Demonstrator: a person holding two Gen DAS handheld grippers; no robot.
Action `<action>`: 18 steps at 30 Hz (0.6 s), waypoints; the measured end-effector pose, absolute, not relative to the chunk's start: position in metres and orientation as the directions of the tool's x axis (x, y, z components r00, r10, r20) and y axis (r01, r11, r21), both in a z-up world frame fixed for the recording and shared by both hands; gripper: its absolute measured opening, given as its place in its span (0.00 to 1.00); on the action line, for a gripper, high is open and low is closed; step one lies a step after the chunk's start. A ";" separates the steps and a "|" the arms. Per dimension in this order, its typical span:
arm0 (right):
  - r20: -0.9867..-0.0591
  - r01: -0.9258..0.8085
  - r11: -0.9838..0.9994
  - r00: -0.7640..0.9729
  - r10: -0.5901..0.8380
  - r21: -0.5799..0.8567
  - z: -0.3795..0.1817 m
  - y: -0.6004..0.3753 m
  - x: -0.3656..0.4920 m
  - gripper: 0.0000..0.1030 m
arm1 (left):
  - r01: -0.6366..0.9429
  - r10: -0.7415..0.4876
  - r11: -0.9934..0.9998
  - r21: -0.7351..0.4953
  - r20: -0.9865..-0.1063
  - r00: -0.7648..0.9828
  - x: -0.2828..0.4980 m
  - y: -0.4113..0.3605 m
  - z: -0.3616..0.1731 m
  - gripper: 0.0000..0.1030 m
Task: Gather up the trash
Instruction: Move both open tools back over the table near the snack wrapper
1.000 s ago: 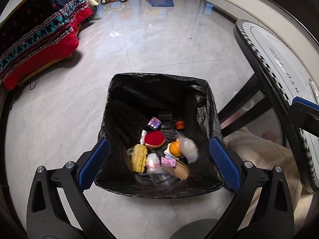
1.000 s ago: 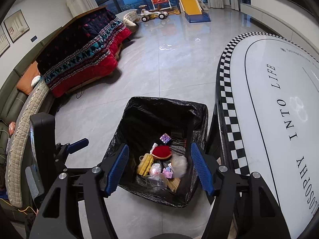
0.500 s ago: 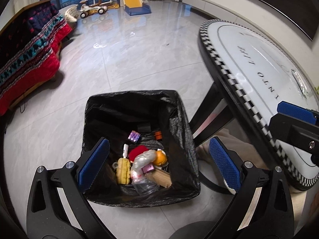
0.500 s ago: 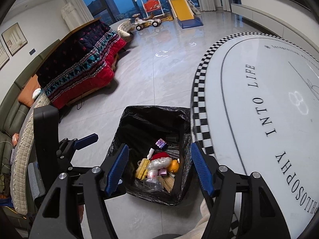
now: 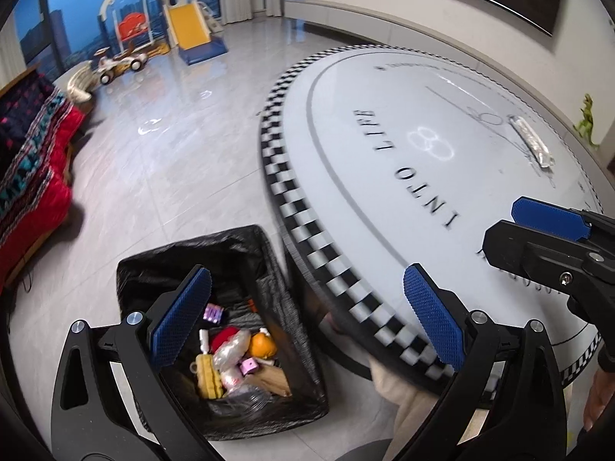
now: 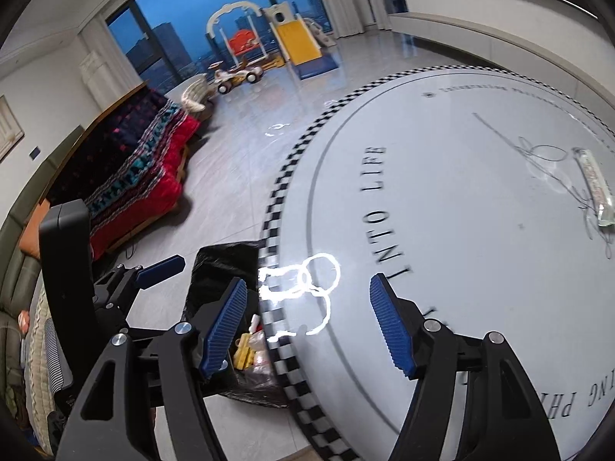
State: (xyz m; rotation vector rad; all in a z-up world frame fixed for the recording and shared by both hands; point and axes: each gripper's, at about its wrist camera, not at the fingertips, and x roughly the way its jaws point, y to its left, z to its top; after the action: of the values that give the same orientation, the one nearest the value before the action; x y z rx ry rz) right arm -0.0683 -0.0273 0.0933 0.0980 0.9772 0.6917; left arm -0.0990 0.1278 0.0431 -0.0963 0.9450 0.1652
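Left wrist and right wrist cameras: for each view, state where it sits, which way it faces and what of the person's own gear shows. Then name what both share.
Left wrist: on the left gripper, angled down between bin and table; its open blue pads frame the view, right gripper at right.
Right wrist: on the right gripper, looking across the table; open pads show, left gripper at left.
Shared: bin, table, clear wrapper, slide.
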 end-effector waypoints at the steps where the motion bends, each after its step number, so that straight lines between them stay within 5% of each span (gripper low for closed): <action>1: -0.729 -0.484 0.791 0.373 0.574 0.375 0.093 -0.033 -0.065 0.66 | -0.166 0.091 0.986 -0.008 -0.812 0.577 -0.094 0.121 0.045 0.94; 18: -0.733 -0.297 0.874 0.477 0.485 0.385 0.082 -0.138 -0.011 0.66 | 0.068 -0.022 0.997 0.023 -0.808 0.589 -0.011 0.010 0.053 0.94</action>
State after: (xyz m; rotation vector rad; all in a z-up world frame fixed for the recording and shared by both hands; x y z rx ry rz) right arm -0.0111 -0.1378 0.0818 0.2164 0.9617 0.4823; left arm -0.0111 0.0104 0.0527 0.0535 0.9398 -0.0524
